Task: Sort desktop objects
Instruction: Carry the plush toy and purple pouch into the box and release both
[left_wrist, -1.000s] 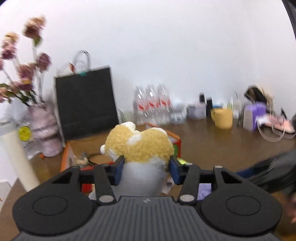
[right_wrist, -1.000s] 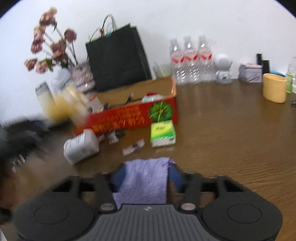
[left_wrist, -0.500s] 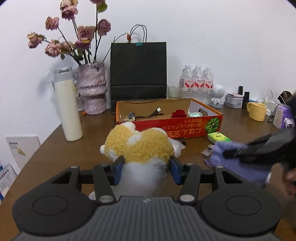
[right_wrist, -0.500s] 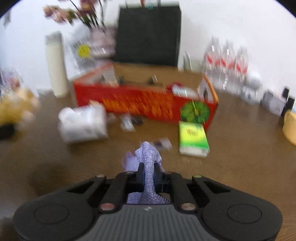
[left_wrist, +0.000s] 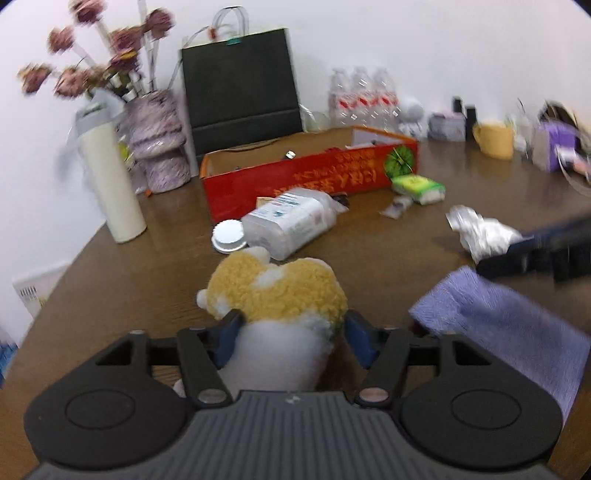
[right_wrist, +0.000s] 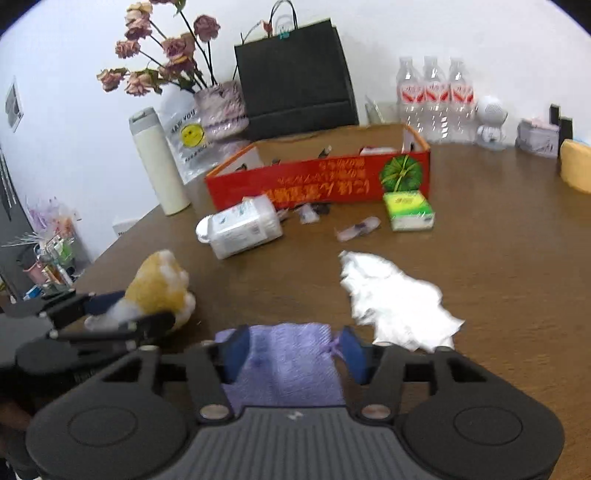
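Observation:
A yellow and white plush toy (left_wrist: 273, 291) rests on the brown table between the fingers of my left gripper (left_wrist: 293, 328). Its jaws are opening: the right pad stands clear of the plush. The right wrist view shows the same plush toy (right_wrist: 159, 284) at the left. A purple cloth (right_wrist: 291, 365) lies flat between the fingers of my right gripper (right_wrist: 293, 349), whose jaws are opening and do not press it. The purple cloth (left_wrist: 509, 332) also shows at the lower right of the left wrist view. A red cardboard box (right_wrist: 321, 181) stands open further back.
A crumpled white tissue (right_wrist: 395, 299), a clear plastic tub (right_wrist: 243, 225) on its side, a green tissue pack (right_wrist: 406, 210) and small wrappers lie before the box. A white flask (left_wrist: 110, 184), a flower vase (left_wrist: 159, 144), a black bag (left_wrist: 240, 88), water bottles and a yellow mug (left_wrist: 495, 140) line the back.
The left gripper came down to the table with the plush and its jaws widened. The right gripper, clamped on the bunched purple cloth half a second ago, has let go; the cloth lies flat.

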